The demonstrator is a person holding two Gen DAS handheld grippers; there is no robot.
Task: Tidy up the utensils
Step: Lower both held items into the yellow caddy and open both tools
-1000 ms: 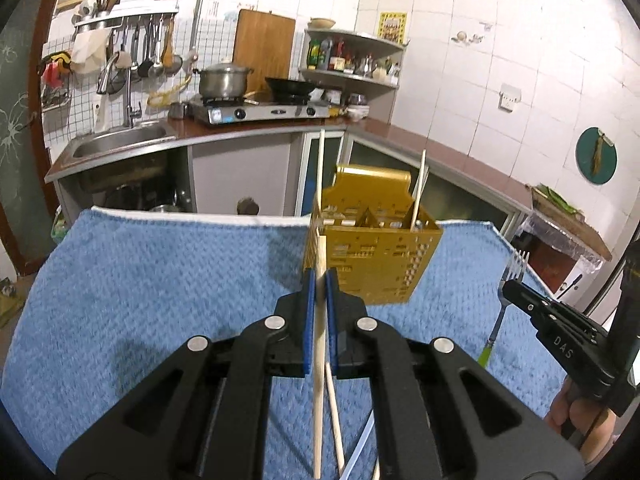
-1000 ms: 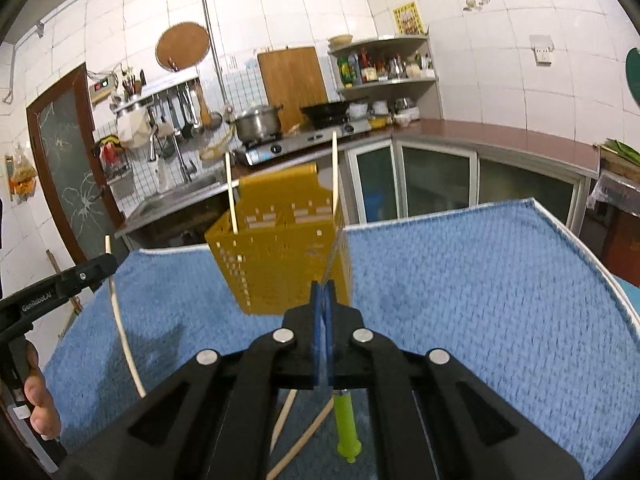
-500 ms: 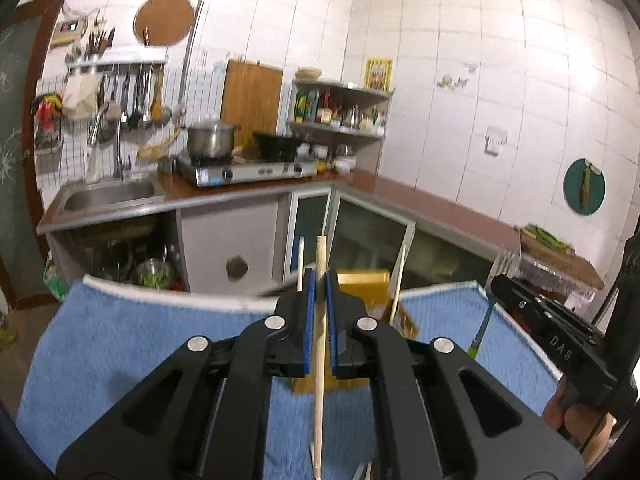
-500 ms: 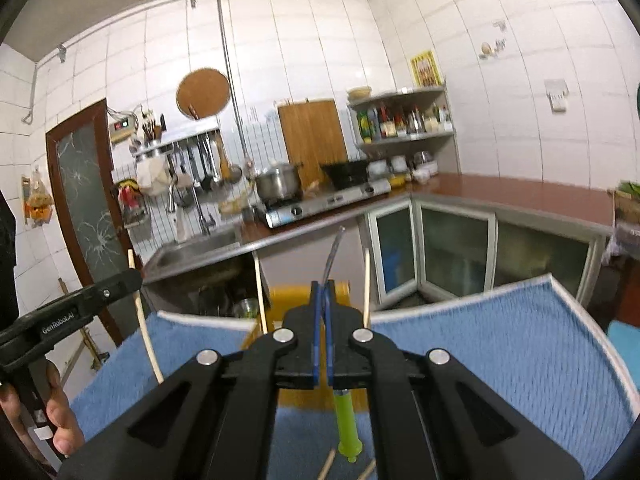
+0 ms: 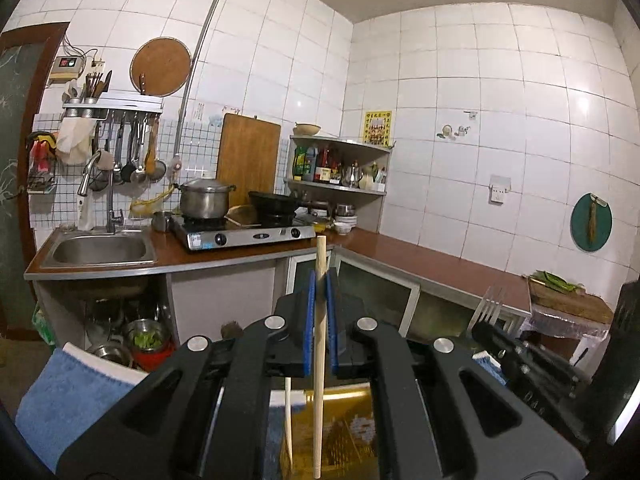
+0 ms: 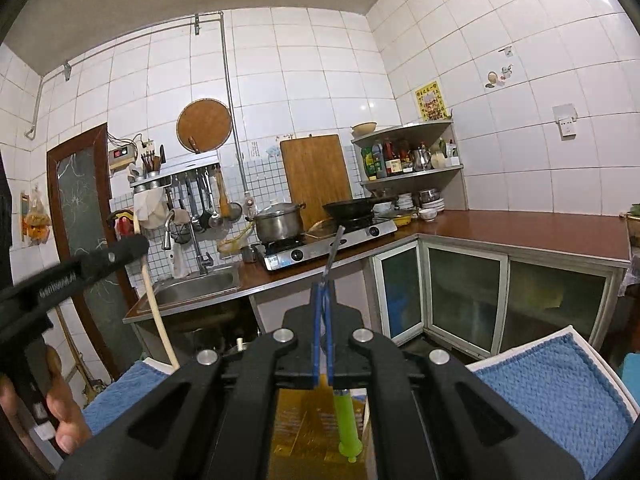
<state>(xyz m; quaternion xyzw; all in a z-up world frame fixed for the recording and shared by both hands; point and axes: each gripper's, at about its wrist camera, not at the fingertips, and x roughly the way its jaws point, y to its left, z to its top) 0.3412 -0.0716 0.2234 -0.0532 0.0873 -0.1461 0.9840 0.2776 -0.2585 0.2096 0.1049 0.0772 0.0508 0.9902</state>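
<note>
While I watch both wrist feeds, near to far:

L gripper (image 5: 319, 286): my blue pads pinched tight on a wooden chopstick (image 5: 319, 344); stick upright, top end poking above the pads, lower end hanging down over the yellow utensil caddy (image 5: 348, 432).
2nd chopstick (image 5: 288, 420): paler, just left of the held one, standing in the caddy; which compartment, can't tell.
R gripper (image 6: 323, 300): pads nearly together, clamped on a fork (image 6: 334, 252) by its neck; green handle (image 6: 347, 424) hangs below the pads, over the caddy (image 6: 304, 420). Tines seen in L feed (image 5: 486, 306), pointing up.
Caddy: right under both grippers, mostly hidden by gripper bodies; sits on blue towel (image 6: 552, 380).
My L hand (image 6: 60, 420): on the gripper grip, low left of R feed; L gripper body (image 6: 80, 268) & chopstick (image 6: 158, 312) seen side-on there.
Mid: steel sink (image 5: 100, 250) w/ tap, brown counter (image 5: 420, 260), glass-door cabinets below.
Far: gas stove (image 5: 244, 234) w/ steel pot (image 5: 204, 198) & black wok (image 5: 274, 202); cutting board (image 5: 248, 156) leaning on tiled wall; corner shelf (image 5: 340, 160) w/ bottles.
</note>
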